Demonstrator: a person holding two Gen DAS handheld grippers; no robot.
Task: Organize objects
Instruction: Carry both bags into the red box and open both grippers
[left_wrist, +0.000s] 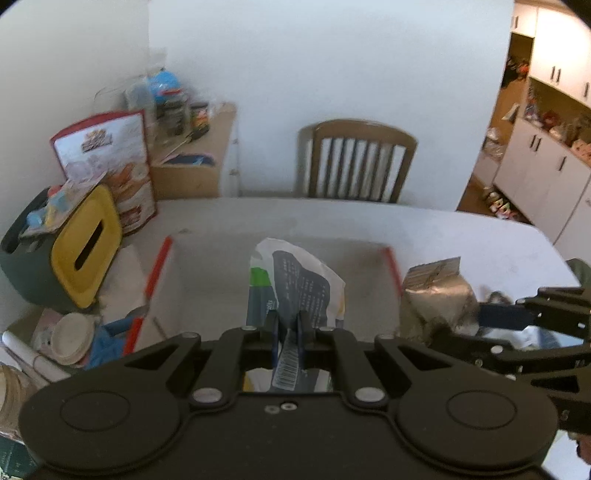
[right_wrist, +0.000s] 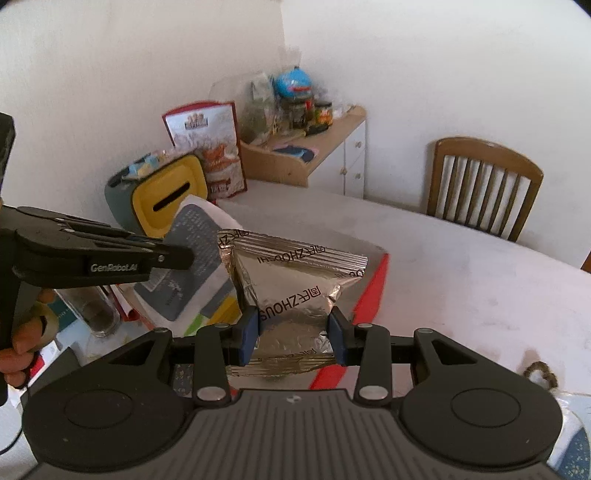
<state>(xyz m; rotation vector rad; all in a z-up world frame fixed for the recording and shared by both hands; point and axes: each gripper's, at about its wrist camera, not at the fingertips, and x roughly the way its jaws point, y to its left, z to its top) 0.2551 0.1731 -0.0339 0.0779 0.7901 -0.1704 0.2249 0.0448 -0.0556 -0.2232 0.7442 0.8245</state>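
At lower centre of each wrist view, the left gripper (left_wrist: 287, 328) pinches a white-and-grey packet (left_wrist: 295, 280) while the right gripper (right_wrist: 293, 330) clamps a silver foil pouch (right_wrist: 291, 280), both above the red-edged tray (left_wrist: 159, 266).

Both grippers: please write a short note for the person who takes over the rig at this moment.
Left gripper: jaws shut on the white and dark printed packet, held above the white tray with red edges.
Right gripper: jaws shut on the silver foil pouch, held over the tray's right red edge.
Done: both packets are picked up.
Left: set both down; their final place is not shown. Clutter stays around the yellow tissue box.
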